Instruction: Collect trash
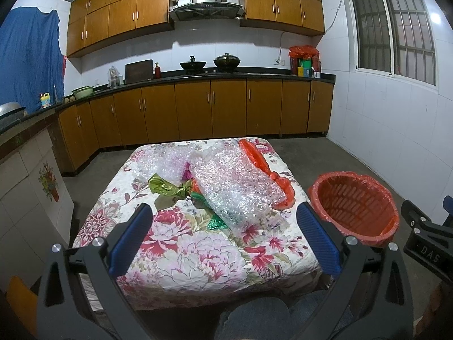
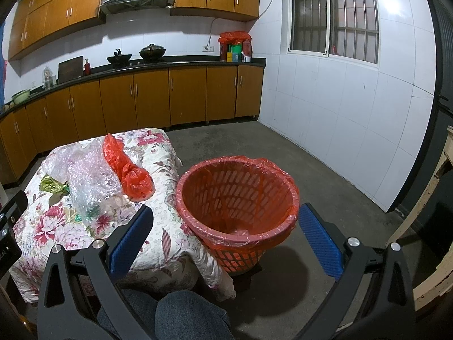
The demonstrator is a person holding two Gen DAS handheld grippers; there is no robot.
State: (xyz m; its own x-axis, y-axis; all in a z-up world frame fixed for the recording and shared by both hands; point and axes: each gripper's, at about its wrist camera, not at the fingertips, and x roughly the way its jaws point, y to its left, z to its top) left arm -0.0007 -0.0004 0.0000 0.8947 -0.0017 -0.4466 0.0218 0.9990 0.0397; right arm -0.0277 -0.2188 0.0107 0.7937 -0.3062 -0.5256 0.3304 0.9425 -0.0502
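Lying on the flowered worktop (image 1: 198, 257) are bubble wrap (image 1: 240, 187), a red bag (image 1: 263, 164) and a green wrapper (image 1: 170, 188), partly buried under each other. "DAS" shows on the right gripper (image 2: 225, 223) body. Both the left gripper (image 1: 223, 221) and the right are spread wide, holding nothing. The red-lined bin (image 2: 237, 198) stands beside the worktop.

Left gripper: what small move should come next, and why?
Probably ease the left gripper forward and down onto the bubble wrap. Its jaws are open and empty, the wrap is the nearest trash on the table, and the basket looks empty.
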